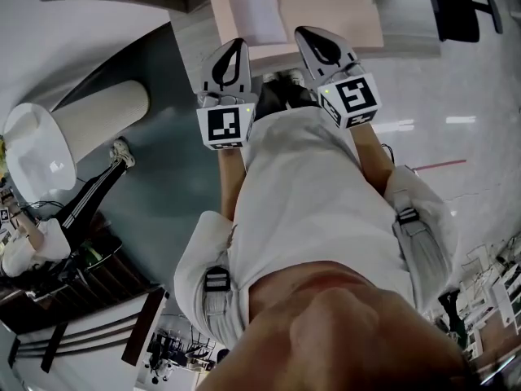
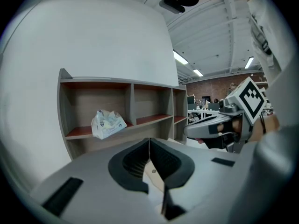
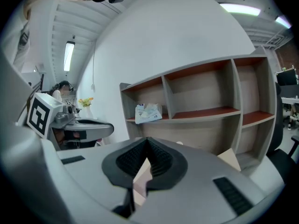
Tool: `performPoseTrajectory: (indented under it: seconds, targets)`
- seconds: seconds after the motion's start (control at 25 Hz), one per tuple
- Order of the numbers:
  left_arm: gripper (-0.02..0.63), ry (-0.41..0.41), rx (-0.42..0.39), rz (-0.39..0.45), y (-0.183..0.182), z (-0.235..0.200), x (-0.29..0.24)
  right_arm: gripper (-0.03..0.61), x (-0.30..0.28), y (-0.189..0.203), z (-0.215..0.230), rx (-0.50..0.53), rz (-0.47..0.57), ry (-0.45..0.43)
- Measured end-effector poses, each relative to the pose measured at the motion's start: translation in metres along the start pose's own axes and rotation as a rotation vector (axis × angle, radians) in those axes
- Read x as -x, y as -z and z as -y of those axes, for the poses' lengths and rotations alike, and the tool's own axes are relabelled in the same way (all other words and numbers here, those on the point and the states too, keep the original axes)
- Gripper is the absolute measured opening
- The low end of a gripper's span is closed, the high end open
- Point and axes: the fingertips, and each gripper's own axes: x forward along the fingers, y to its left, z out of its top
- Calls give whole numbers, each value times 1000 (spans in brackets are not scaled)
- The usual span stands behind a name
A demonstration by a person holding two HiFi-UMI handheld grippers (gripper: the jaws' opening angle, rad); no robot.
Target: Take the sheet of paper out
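In the head view a white sheet of paper (image 1: 256, 10) lies flat on a pale wooden tabletop (image 1: 334, 6) ahead of me. My left gripper (image 1: 234, 46) and right gripper (image 1: 313, 33) are held side by side just short of the table's near edge, both pointing at it. Neither touches the paper. In the left gripper view the left gripper (image 2: 149, 141) has its jaws closed together with nothing between them. The right gripper (image 3: 147, 140) in its own view is shut and empty as well.
An open wooden shelf unit (image 2: 133, 108) stands against the white curved wall, with a crumpled plastic bag (image 2: 107, 123) in one compartment. A white cylindrical stand (image 1: 89, 120) and another person's leg (image 1: 102, 186) are at the left. A black office chair (image 1: 460, 6) is at the far right.
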Motion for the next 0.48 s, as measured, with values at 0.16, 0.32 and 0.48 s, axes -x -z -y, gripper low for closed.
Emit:
performPoseTrajectory:
  seconds: [0.16, 0.32, 0.48]
  targets:
    - [25, 49, 7, -13, 16, -3, -12, 20, -11, 21, 7, -3, -46, 50]
    - [25, 106, 12, -12, 26, -10, -25, 20, -23, 36, 14, -1, -88, 109]
    - [25, 157, 8, -25, 37, -17, -40, 20, -29, 46, 28, 11, -115, 205]
